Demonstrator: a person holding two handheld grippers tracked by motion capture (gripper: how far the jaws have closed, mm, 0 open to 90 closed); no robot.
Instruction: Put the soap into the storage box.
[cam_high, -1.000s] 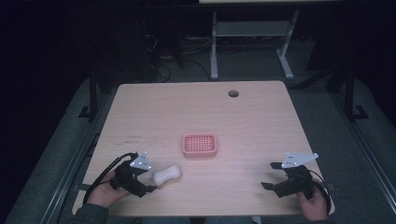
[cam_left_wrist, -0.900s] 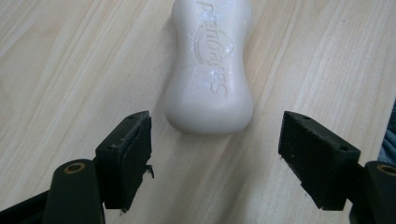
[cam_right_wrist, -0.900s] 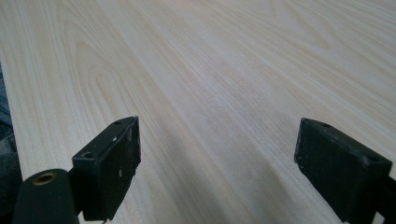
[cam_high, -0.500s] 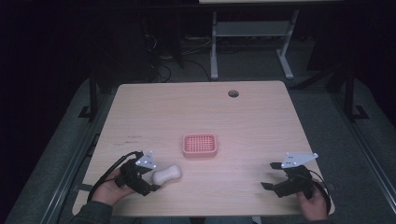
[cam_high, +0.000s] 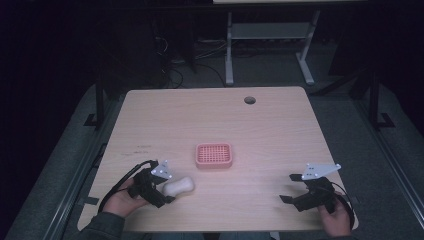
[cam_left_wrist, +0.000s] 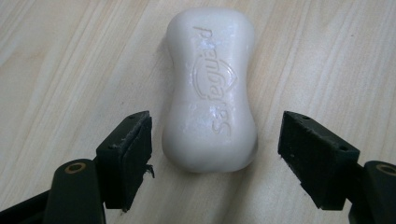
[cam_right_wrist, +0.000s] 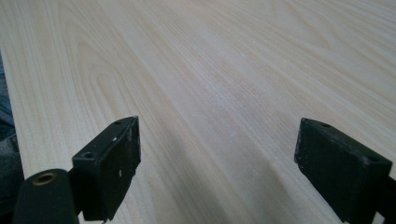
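Observation:
A white bar of soap (cam_high: 179, 187) (cam_left_wrist: 210, 88) lies flat on the wooden table near its front left, embossed lettering up. My left gripper (cam_high: 162, 192) (cam_left_wrist: 215, 154) is open, its two black jaws standing either side of the soap's near end with a small gap on each side. A pink perforated soap dish (cam_high: 214, 155) sits at the middle of the table, apart from the soap. My right gripper (cam_high: 290, 187) (cam_right_wrist: 219, 163) rests open at the front right over bare wood, nothing between its jaws.
The wooden table (cam_high: 210, 120) has a round cable hole (cam_high: 249, 100) near its far edge. Behind it stands a white desk frame (cam_high: 270, 45) on a dark floor with cables. The table's left edge (cam_right_wrist: 9, 107) is close to the right gripper's view.
The left gripper has crept slightly forward and right, so its jaws now flank the soap's end. The right gripper and the soap dish have stayed put.

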